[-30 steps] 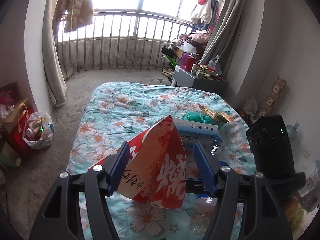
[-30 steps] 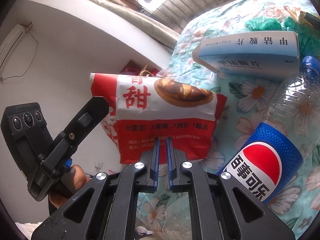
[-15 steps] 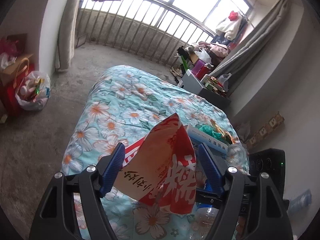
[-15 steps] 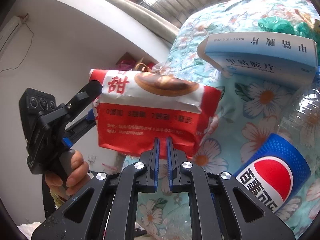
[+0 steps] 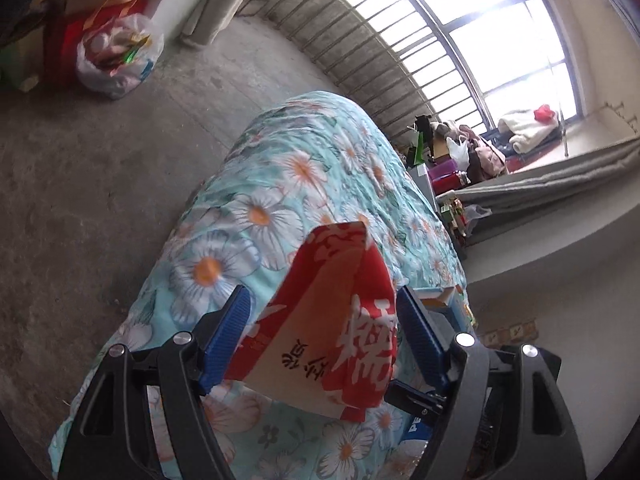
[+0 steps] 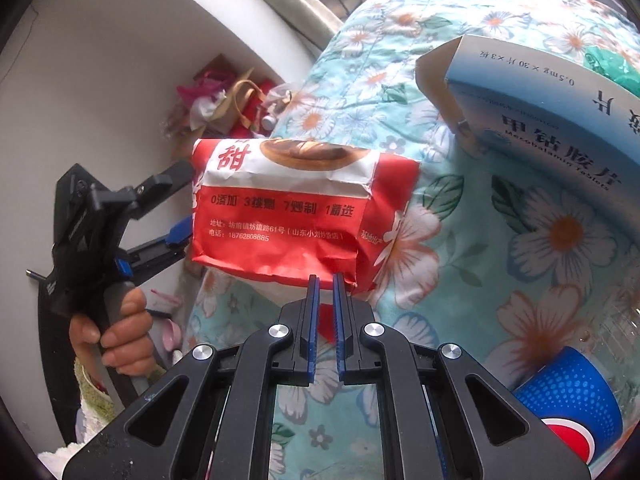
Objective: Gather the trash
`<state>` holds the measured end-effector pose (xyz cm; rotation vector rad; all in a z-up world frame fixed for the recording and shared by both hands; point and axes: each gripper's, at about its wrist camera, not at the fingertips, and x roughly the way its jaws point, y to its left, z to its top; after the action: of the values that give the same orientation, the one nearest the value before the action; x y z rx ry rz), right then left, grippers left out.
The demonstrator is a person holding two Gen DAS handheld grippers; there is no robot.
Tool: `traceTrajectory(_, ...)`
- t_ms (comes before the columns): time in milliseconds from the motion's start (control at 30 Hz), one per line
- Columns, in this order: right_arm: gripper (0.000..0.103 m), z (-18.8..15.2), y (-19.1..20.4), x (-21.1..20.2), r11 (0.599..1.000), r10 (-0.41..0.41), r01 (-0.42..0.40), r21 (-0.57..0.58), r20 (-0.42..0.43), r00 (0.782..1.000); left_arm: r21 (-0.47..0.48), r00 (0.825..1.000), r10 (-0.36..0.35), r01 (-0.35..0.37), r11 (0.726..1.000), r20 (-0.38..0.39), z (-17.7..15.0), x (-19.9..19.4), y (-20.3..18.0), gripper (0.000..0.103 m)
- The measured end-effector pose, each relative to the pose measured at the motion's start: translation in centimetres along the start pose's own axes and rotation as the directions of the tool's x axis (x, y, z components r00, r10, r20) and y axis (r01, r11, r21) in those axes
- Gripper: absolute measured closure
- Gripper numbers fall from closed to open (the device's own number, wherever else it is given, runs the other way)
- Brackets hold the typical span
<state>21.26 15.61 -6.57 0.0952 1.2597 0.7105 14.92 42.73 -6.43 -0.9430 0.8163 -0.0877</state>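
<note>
A red and white paper snack bag (image 6: 280, 216) hangs over the floral bed cover (image 6: 500, 216). My right gripper (image 6: 325, 280) is shut on its lower edge. In the left wrist view the bag (image 5: 340, 320) stands end-on between the blue pads of my left gripper (image 5: 322, 296). Those pads flank it on both sides without visibly squeezing it. The right wrist view shows the left gripper (image 6: 184, 200) straddling the bag's left end, with a hand (image 6: 120, 336) on its handle. A blue medicine box (image 6: 552, 120) and a Pepsi bottle (image 6: 568, 400) lie on the bed to the right.
Crumpled green plastic (image 6: 612, 64) lies behind the box. A filled plastic bag (image 5: 116, 56) and red bags sit on the concrete floor by the wall. Cluttered shelves (image 5: 448, 172) stand past the bed's far end under the barred window.
The left gripper has rolled and dropped lower along the bed's side, and its pads stand slightly wider around the bag. The right gripper, still holding the bag, has shifted towards the medicine box.
</note>
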Motion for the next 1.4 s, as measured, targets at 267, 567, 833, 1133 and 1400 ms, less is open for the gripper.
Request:
traceTrajectory(267,0.097,0.1,-0.2,0.1,1.0,-0.006,0.006,-0.002,-0.02,1.0,-0.135,0.99,-0.13,0.121,0.983,-0.055,1.5,1.5,2.4,0.03)
traceTrajectory(567,0.097,-0.2,-0.6,-0.1,1.0,0.013,-0.013,0.011,-0.003,1.0,-0.027,0.953,-0.299,0.298,0.954,-0.056,-0.5,-1.2,-2.3,0.031)
traceTrajectory(833,0.097,-0.6,-1.0,-0.8,1.0,0.014,-0.015,0.015,0.008,1.0,0.138,0.95,-0.266,0.289,0.947,-0.162,-3.9,-0.9,-5.3,0.031)
traceTrajectory(1133,0.095,-1.1,-1.3,-2.5,0.999,0.029,-0.031,0.018,0.069,0.997,0.338,0.998,0.065,-0.065,0.939,0.013,-6.5,0.3,-6.9,0.064)
traceTrajectory(1400,0.072,-5.7,-4.6,-12.6,0.996,0.02,-0.05,0.08,0.337,0.941,0.443,0.989,0.082,-0.129,0.887,0.123,-7.7,-1.1,-9.7,0.07)
